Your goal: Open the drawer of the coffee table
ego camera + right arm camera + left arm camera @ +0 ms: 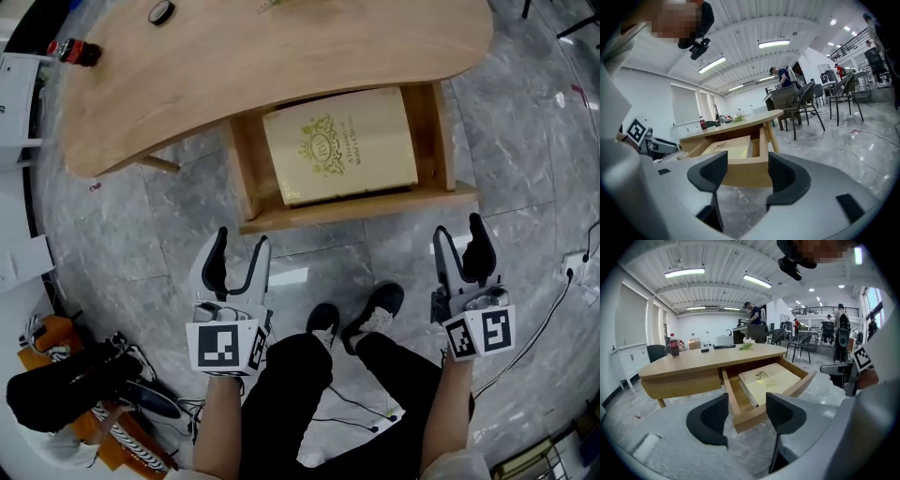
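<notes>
The wooden coffee table (281, 56) has its drawer (356, 208) pulled out toward me, with a cream book (339, 145) lying flat inside. My left gripper (237, 260) hovers over the floor just in front of the drawer's left front corner, jaws open and empty. To the right of the drawer front hangs my right gripper (459, 248), also open with nothing between its fingers. The left gripper view shows the drawer (754, 411) and the book (766, 380) beyond the open jaws. In the right gripper view the drawer front (740, 171) lies ahead, clear of the pads.
A red-capped bottle (75, 52) and a small dark ring (161, 12) lie on the tabletop. Bags and cables (84, 394) clutter the floor at lower left. My legs and shoes (361, 319) are between the grippers. A cable (544, 323) runs along the right floor.
</notes>
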`<control>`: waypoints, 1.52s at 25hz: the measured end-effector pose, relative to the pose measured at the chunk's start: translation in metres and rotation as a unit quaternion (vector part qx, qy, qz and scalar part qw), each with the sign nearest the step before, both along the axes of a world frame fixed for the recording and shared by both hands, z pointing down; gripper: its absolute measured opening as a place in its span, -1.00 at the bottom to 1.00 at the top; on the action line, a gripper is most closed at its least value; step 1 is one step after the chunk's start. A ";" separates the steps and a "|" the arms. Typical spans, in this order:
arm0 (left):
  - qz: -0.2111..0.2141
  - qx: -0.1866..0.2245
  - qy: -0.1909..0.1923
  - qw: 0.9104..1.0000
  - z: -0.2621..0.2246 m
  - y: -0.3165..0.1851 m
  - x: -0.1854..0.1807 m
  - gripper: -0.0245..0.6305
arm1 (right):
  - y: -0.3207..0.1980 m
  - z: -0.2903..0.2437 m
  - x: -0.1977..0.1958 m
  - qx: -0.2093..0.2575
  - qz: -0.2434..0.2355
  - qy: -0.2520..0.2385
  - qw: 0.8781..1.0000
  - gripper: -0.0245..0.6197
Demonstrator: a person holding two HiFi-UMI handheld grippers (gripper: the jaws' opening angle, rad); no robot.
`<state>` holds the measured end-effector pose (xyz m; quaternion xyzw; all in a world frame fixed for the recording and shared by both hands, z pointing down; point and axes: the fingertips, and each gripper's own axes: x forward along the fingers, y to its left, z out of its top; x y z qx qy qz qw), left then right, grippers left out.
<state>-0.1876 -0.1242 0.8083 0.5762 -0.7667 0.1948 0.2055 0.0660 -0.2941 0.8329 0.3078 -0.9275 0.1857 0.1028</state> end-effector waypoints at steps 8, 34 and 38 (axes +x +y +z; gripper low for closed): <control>0.014 0.034 0.020 0.999 -0.036 -0.019 0.043 -0.15 | 0.062 -0.043 -0.062 0.012 0.019 0.010 1.000 -0.10; 0.034 0.016 0.079 0.996 -0.296 0.131 0.118 -0.60 | 0.218 -0.303 0.019 -0.059 0.048 0.117 0.990 -0.44; 0.018 0.022 0.140 0.990 -0.332 0.145 0.119 -0.76 | 0.232 -0.354 0.016 -0.095 0.069 0.101 0.988 -0.57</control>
